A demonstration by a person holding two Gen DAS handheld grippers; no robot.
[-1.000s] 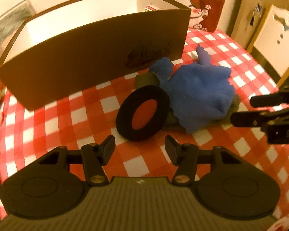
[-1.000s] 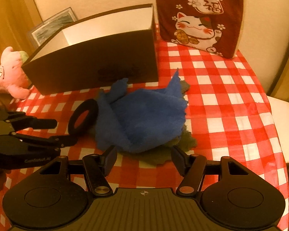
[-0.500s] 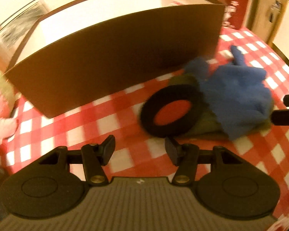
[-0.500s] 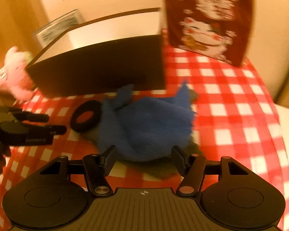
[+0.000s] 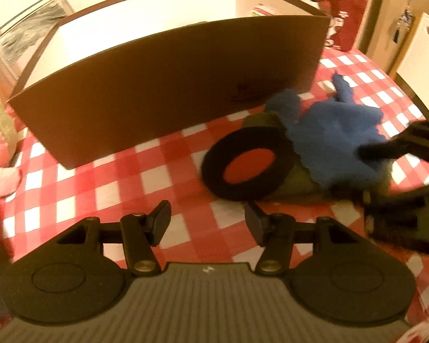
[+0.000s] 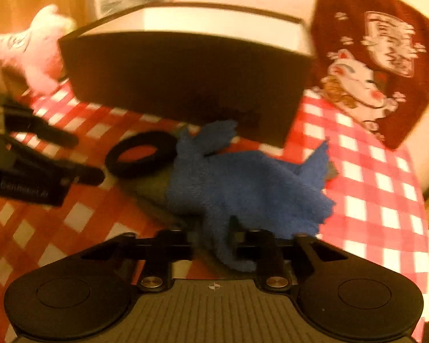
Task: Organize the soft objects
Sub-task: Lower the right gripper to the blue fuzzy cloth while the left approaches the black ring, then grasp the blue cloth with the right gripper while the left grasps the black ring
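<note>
**Blue fluffy cloth pinched at its near edge**

The blue fluffy cloth (image 6: 251, 183) lies on the checked table (image 6: 380, 200), just in front of the big brown box (image 6: 186, 77). Left of it lies a black ring (image 5: 244, 164). The left gripper (image 5: 207, 224) is open and holds nothing. The right gripper (image 6: 213, 245) is closed on the cloth's near edge, so it is nearer. The box lies straight ahead. Its writing is too blurry to read.

A red-and-white checked tablecloth (image 5: 146, 171) covers the table. A dark red cloth with a lucky cat (image 6: 369, 65) stands at the upper right of the right view. A framed picture (image 5: 28, 40) leans at the upper left of the left view. A white chair (image 5: 423, 54) and hanging keys (image 5: 400, 23) fill its right edge.
</note>
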